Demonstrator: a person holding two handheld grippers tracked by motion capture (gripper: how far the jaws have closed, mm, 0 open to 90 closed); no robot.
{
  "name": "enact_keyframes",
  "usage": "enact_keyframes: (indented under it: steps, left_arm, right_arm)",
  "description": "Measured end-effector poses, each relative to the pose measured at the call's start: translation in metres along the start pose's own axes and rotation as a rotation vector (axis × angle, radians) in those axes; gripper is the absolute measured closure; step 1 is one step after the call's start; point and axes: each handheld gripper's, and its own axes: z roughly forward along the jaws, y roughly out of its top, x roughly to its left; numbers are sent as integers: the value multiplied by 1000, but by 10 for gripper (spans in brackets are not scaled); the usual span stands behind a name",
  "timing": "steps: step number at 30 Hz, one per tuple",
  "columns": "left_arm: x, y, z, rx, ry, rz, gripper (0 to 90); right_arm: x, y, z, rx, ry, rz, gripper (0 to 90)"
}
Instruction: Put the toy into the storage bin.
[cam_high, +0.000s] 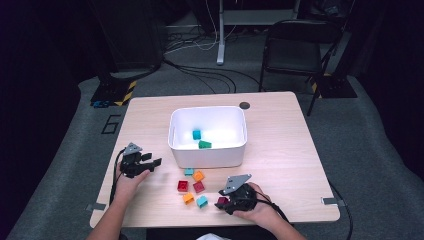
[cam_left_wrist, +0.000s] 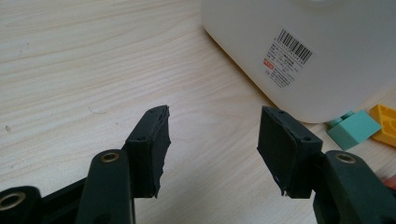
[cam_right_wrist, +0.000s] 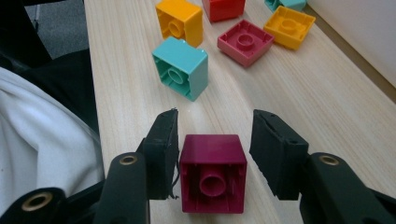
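Magenta plastic building block (cam_right_wrist: 213, 172), square, hollow underside with centre tube facing the camera, lying on the counter (cam_right_wrist: 299, 116) between the right gripper (cam_right_wrist: 212, 154)'s spread, ungripping fingers (cam_right_wrist: 161, 151); left gripper (cam_left_wrist: 212, 154) likewise spread, empty.

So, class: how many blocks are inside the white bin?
2: a teal block towards the back of the white bin and a green block just in front; the near wall may hide others.

The table (cam_left_wrist: 93, 60) was pale wood-grain, smooth and matt. The white bin (cam_left_wrist: 336, 51) looked like smooth, faintly glossy plastic with a paper barcode label (cam_left_wrist: 287, 58), and the maroon block (cam_right_wrist: 213, 172) and teal block (cam_right_wrist: 182, 67) were shiny moulded plastic. The jaws' black pads (cam_right_wrist: 275, 154) looked matt and rubbery with ragged edges.
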Motion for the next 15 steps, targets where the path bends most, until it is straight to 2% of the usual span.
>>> enact_keyframes:
  steps: [1, 3, 7, 15]
  left_arm:
    - [0, 0, 0, -2, 0, 1, 430]
    - [0, 0, 0, -11, 3, -1, 430]
    - [1, 0, -1, -2, 3, -1, 430]
    - [1, -1, -3, -2, 6, 0, 430]
  right_arm:
    - [-1, -1, 0, 8, -2, 18, 534]
    - [-3, -3, -1, 13, -1, 24, 570]
    - [-8, -5, -2, 12, -1, 51, 579]
    - [-11, -2, -5, 5, -22, 56, 583]
